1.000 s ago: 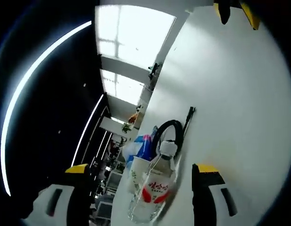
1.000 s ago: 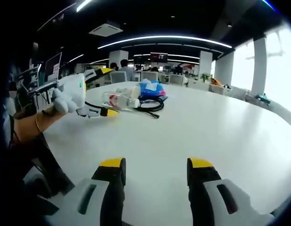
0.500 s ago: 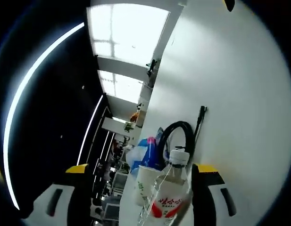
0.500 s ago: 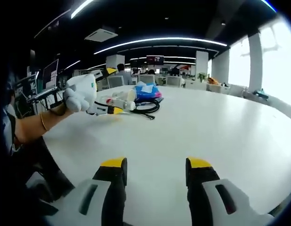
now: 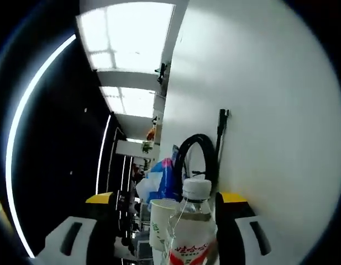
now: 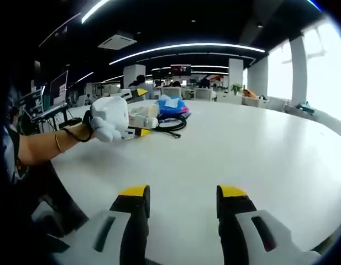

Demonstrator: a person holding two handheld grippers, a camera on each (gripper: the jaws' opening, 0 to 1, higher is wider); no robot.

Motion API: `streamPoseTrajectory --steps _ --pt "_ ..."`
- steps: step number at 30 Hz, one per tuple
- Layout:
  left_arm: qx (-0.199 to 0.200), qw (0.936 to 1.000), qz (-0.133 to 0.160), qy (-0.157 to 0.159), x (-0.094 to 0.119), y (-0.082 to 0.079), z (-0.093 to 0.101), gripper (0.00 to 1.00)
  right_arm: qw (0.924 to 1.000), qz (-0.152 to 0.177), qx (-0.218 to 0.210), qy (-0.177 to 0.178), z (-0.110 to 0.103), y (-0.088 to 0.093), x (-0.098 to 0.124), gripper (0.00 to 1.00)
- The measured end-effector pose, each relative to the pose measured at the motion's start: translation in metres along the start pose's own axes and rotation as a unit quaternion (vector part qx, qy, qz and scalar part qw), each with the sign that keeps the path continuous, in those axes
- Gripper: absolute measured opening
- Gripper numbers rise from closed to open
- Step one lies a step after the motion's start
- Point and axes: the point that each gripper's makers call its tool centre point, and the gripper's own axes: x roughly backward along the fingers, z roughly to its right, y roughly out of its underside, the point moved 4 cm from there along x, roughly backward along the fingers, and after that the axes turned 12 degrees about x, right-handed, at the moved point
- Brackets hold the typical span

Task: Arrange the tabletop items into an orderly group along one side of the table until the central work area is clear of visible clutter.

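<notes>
Where ceiling strips (image 6: 187,47) glow, white table (image 6: 242,149) spreads bare

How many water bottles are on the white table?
1. The water bottle lies between the left gripper's jaws, beside a paper cup. Others may hide behind the blue bag.

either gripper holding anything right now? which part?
Right gripper: open, nothing between its fingers. Left gripper: fingers straddle the water bottle's body below the cap; whether they grip it cannot be told.
</notes>
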Motion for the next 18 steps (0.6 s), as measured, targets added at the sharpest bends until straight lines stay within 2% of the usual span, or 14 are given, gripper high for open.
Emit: streamPoseTrajectory --steps 2,8,11,12,14,15,16,17,18 --pt "-0.029 0.9995 -0.005 -0.008 -0.007 -0.001 0.0 0.72 1.0 -0.002 0.0 0.001 0.0 0.001 -0.001 0.46" --pt "-0.044 0.9988 -0.019 -0.013 -0.009 -0.004 0.0 0.71 1.0 -0.006 0.002 -0.004 -0.001 0.002 -0.002 0.45" --pt "-0.058 0.998 -0.022 -0.011 -0.007 -0.006 0.004 0.65 1.0 -0.005 0.0 -0.003 0.0 0.002 -0.001 0.45" --pt "-0.06 0.9979 -0.023 -0.009 -0.007 -0.006 0.004 0.62 1.0 -0.004 -0.005 0.0 0.001 0.002 -0.001 0.45" --pt "-0.074 0.9968 -0.026 0.015 -0.009 -0.004 0.012 0.49 0.9999 0.001 -0.014 0.002 0.003 0.002 0.001 0.44" --pt "-0.075 0.9957 -0.035 0.042 -0.01 -0.001 0.019 0.41 0.9999 0.001 -0.017 0.001 0.003 0.002 0.001 0.43" --pt "-0.076 0.9938 -0.046 0.067 -0.01 0.002 0.026 0.28 0.9998 0.002 -0.019 0.0 0.003 0.002 0.002 0.43" --pt "-0.065 0.9939 -0.052 0.073 -0.012 0.005 0.029 0.21 0.9998 0.003 -0.021 0.001 0.003 0.001 0.002 0.43" --pt "-0.071 0.9945 -0.053 0.057 -0.013 0.005 0.023 0.22 0.9997 0.004 -0.022 0.001 0.003 0.001 0.003 0.42"
